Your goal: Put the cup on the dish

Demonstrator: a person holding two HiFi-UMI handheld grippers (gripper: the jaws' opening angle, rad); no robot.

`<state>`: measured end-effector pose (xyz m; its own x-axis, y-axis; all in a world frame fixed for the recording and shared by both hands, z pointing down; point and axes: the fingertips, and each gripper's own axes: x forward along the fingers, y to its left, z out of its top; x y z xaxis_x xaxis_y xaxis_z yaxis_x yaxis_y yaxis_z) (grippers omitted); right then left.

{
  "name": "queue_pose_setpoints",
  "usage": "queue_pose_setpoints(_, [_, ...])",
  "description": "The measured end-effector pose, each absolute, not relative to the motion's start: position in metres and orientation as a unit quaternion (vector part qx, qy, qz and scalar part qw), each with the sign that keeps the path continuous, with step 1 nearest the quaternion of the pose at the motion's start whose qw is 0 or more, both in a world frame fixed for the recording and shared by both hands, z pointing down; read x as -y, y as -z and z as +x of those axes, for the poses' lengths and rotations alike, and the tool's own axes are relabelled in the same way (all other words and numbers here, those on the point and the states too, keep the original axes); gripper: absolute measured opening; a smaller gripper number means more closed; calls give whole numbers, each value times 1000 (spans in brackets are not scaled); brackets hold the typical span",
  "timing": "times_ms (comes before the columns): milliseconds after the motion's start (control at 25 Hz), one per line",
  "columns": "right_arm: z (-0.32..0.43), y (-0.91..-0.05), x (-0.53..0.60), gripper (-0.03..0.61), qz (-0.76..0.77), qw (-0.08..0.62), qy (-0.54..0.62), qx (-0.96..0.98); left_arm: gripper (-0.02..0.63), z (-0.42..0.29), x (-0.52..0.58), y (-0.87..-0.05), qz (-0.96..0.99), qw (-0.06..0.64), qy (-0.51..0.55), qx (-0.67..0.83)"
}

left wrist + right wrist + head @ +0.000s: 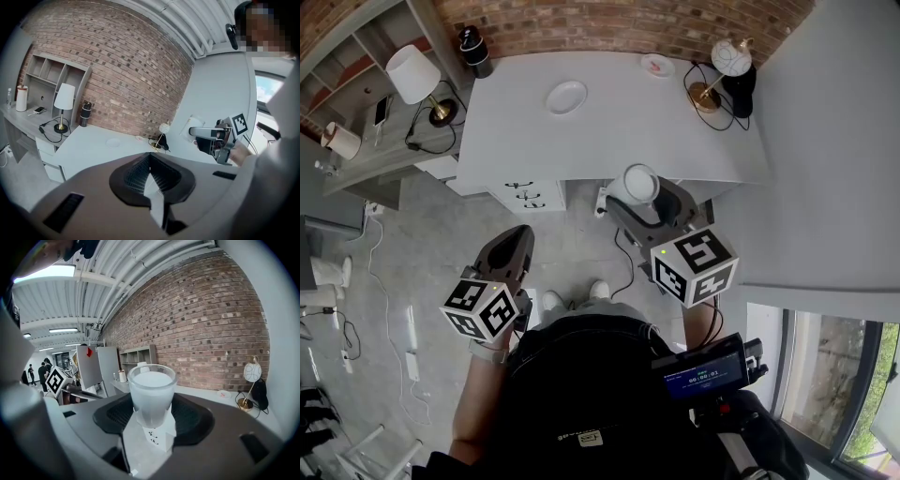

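Note:
A frosted white cup (639, 184) is clamped between the jaws of my right gripper (643, 195), which hangs in front of the white table's (609, 141) near edge. In the right gripper view the cup (151, 397) stands upright in the shut right gripper (151, 423). The white dish (567, 97) lies on the table, farther in and to the left of the cup. My left gripper (519, 236) hangs low over the floor, short of the table, with its jaws together and nothing between them. The left gripper view shows the left gripper (151, 182), the dish (112, 142) and the held cup (194, 132).
A small pink dish (657, 66) and a globe lamp (724, 70) stand at the table's far right. A black bottle (473, 51) is at the far left corner. A side desk holds a shaded lamp (414, 79). Drawers (530, 195) sit under the table.

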<state>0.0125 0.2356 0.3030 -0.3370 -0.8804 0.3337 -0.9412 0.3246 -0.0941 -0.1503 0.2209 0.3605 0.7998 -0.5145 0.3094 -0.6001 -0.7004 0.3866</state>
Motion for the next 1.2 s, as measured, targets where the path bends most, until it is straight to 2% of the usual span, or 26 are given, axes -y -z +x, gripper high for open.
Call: queue_pose_setpoints(1200, [90,-319,-238,258,538,113,-133,824,5,-78,-239,-379,902,247,-96,340])
